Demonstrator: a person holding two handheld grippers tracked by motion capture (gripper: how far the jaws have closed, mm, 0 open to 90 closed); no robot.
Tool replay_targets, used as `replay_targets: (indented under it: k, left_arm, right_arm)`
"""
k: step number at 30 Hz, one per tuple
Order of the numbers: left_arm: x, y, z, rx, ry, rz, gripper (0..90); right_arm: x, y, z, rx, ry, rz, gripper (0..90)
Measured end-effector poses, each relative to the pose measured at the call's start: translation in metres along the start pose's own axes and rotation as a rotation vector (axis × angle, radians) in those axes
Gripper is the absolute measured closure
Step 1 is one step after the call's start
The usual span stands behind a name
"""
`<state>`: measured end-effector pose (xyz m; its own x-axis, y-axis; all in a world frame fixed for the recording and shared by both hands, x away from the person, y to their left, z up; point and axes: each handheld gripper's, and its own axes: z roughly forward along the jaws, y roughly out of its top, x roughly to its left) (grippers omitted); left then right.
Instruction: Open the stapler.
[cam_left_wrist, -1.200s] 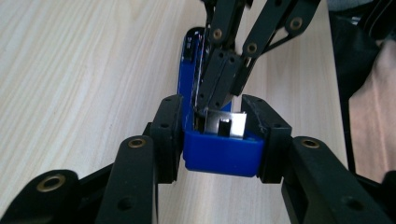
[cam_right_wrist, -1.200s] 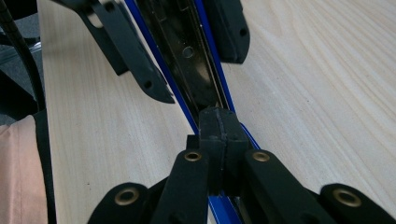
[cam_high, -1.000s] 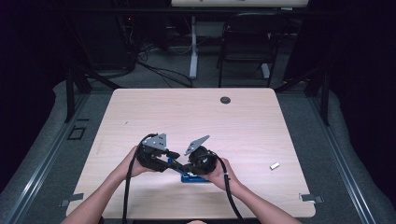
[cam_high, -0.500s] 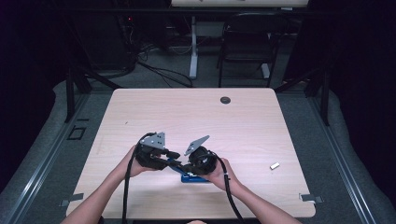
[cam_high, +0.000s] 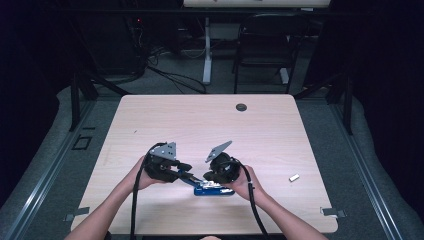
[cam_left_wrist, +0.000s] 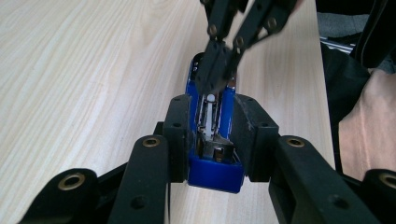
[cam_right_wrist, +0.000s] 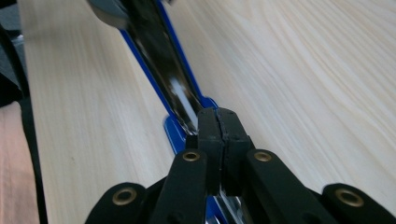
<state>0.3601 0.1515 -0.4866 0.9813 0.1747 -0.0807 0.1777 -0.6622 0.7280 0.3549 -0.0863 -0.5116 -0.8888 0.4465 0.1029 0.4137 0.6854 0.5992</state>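
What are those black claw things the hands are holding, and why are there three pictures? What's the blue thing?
A person sits at a wooden table holding a grabbing tool in each hand. One picture looks down from above. The other two come from little cameras riding on each tool, so its black fingers stick up from the bottom. The blue thing is a stapler, opened up so its metal inside shows. The left gripper squeezes the stapler's blue body from both sides. The right gripper is pinched shut, pressing down on the stapler's shiny metal part. Also on the table are a small black round thing and a little silvery piece.
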Motion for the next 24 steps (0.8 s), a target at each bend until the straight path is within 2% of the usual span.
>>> replay_targets:
  k: [2, 6, 8, 12, 16, 17, 21, 24]
  left_arm:
    - [0.0, 0.0, 0.0, 0.001, 0.0, 0.001, 68.4]
    - [0.0, 0.0, 0.0, 0.005, 0.002, 0.002, 68.5]
    - [0.0, -0.001, 0.001, 0.02, 0.012, 0.009, 68.9]
    - [0.0, -0.001, 0.001, 0.017, 0.011, 0.007, 68.9]
    - [0.001, -0.003, 0.0, 0.036, 0.01, 0.009, 69.0]
    - [0.002, -0.004, 0.0, 0.037, 0.008, 0.007, 71.1]
    - [0.003, -0.006, -0.001, 0.032, 0.001, -0.005, 71.3]
    - [0.003, -0.008, 0.0, 0.026, -0.006, -0.01, 71.3]
  right_arm:
    - [-0.006, -0.004, -0.006, 0.026, -0.012, 0.001, 89.4]
    - [-0.016, -0.017, -0.012, 0.062, -0.011, 0.035, 89.3]
    - [-0.018, -0.024, -0.014, 0.092, -0.015, 0.033, 89.1]
    - [-0.022, -0.03, -0.014, 0.131, -0.017, 0.041, 88.9]
    - [-0.023, -0.031, -0.011, 0.176, -0.028, 0.017, 89.0]
    - [-0.023, -0.032, -0.01, 0.161, -0.019, 0.031, 89.1]
    - [-0.022, -0.03, -0.01, 0.177, -0.027, 0.019, 89.1]
    - [-0.023, -0.031, -0.009, 0.166, -0.018, 0.03, 89.2]
